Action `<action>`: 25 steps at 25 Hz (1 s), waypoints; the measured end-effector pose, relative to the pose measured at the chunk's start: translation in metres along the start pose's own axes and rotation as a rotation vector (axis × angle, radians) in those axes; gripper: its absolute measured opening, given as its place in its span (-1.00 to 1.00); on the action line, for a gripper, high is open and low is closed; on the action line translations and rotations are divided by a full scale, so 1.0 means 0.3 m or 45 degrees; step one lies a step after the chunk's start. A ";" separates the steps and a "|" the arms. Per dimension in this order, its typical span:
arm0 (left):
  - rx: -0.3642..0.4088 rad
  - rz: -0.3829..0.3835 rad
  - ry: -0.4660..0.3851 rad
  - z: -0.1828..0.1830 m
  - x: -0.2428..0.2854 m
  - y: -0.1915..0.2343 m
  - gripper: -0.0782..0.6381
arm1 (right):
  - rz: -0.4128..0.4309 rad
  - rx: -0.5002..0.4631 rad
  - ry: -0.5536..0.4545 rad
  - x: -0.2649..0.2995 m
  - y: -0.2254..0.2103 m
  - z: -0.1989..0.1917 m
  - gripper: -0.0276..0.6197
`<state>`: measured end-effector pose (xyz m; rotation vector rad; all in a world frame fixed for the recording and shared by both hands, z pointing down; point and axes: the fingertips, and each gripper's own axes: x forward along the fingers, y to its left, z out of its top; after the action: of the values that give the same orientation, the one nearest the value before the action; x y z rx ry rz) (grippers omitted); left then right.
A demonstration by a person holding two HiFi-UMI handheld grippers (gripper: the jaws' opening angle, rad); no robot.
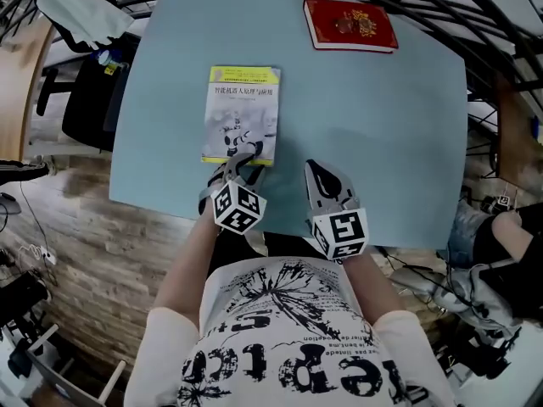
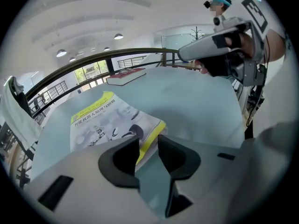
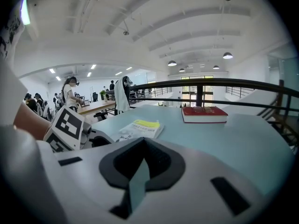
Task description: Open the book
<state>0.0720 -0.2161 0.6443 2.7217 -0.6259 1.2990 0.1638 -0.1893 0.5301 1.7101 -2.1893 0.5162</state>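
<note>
A thin paperback book (image 1: 243, 113) with a white cover and a yellow band lies closed on the light blue table (image 1: 382, 142), near its front edge. My left gripper (image 1: 242, 162) is at the book's near right corner. In the left gripper view the gripper (image 2: 148, 146) is open, and the yellow edge of the book (image 2: 103, 120) shows between the jaws without either pad pressing on it. My right gripper (image 1: 316, 170) hangs over bare table to the right of the book. Its jaws (image 3: 142, 143) are shut with nothing held.
A thick red hardcover book (image 1: 349, 25) lies closed at the table's far right. The same red book (image 3: 204, 114) shows in the right gripper view, beyond the paperback (image 3: 142, 127). A black railing runs behind the table. Chairs and cables stand around its sides.
</note>
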 end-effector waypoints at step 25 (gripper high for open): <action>-0.569 0.081 -0.440 0.028 -0.407 0.328 -0.72 | 0.061 -0.053 -0.057 0.122 0.258 0.162 -0.88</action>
<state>-0.0283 -0.2676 0.5349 2.5662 -0.9088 0.5957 0.0787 -0.2262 0.4968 1.6673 -2.2606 0.4452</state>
